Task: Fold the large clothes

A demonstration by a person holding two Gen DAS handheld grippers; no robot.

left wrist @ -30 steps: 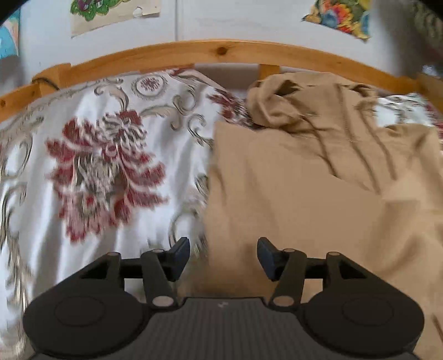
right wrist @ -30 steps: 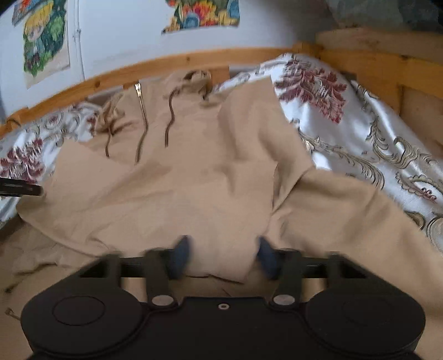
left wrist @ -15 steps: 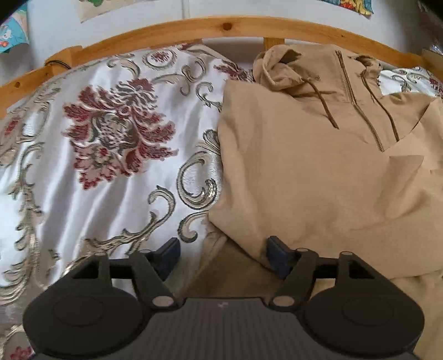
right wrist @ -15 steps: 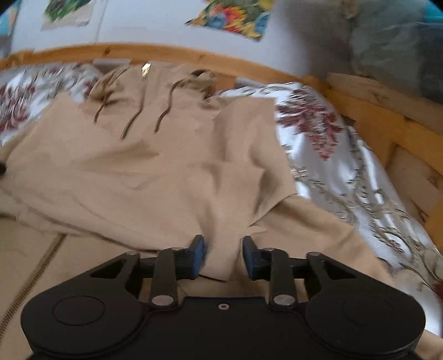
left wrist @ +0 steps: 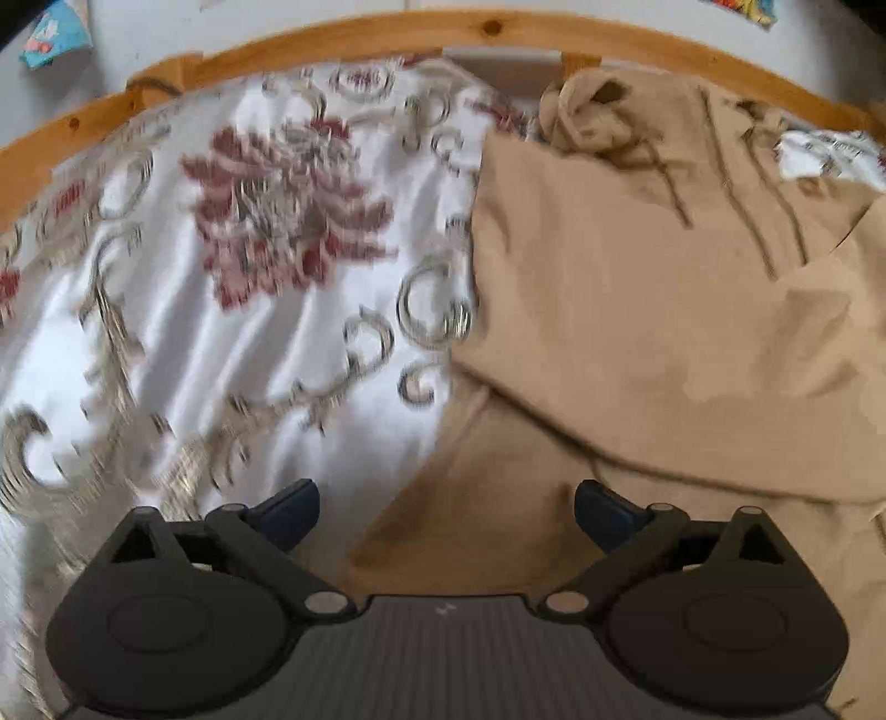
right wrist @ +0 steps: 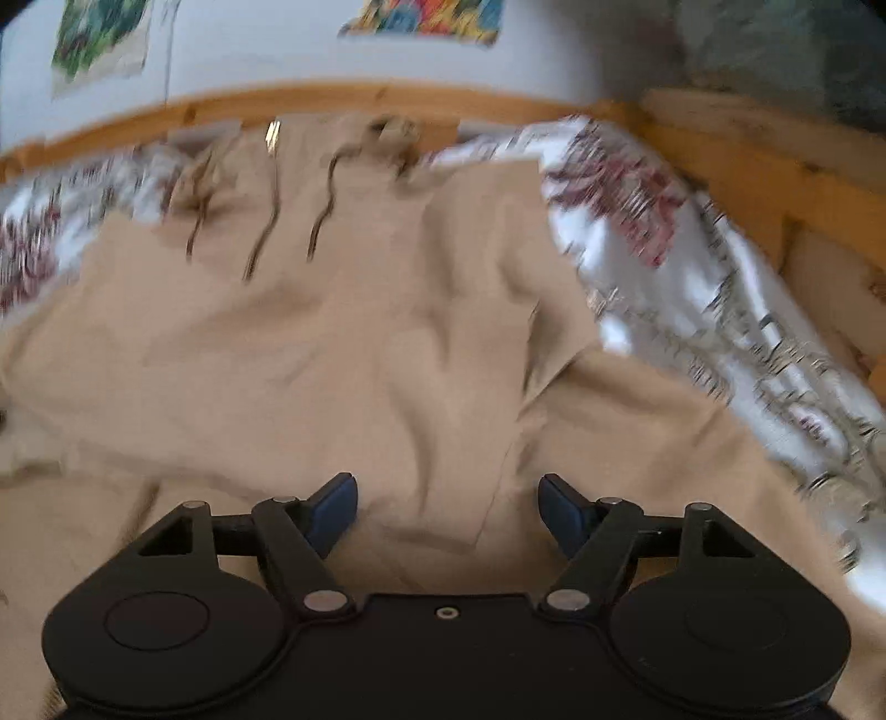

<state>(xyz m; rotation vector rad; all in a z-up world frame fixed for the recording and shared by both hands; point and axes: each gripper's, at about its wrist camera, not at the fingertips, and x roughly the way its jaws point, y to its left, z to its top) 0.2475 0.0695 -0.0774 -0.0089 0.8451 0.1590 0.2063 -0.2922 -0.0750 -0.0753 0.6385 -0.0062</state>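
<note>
A tan hooded jacket [left wrist: 637, 310] with drawstrings and a zipper lies spread on the bed, its hood toward the headboard. A folded layer lies over the body. My left gripper [left wrist: 446, 512] is open and empty, just above the jacket's lower left edge where cloth meets bedspread. In the right wrist view the jacket [right wrist: 332, 343] fills the middle, with a folded flap edge in front. My right gripper [right wrist: 447, 507] is open and empty, its fingers either side of that flap's lower corner.
A white bedspread with red flowers and grey scrolls [left wrist: 221, 288] covers the bed, also showing at the right [right wrist: 692, 310]. A wooden bed rail [left wrist: 332, 41] curves along the far side and a wooden frame [right wrist: 775, 166] runs on the right. Posters hang on the wall.
My right gripper has opened wide; half a second ago it was nearly closed on the flap's corner. My left gripper has opened wider and shifted slightly back. Both views are blurred by motion.
</note>
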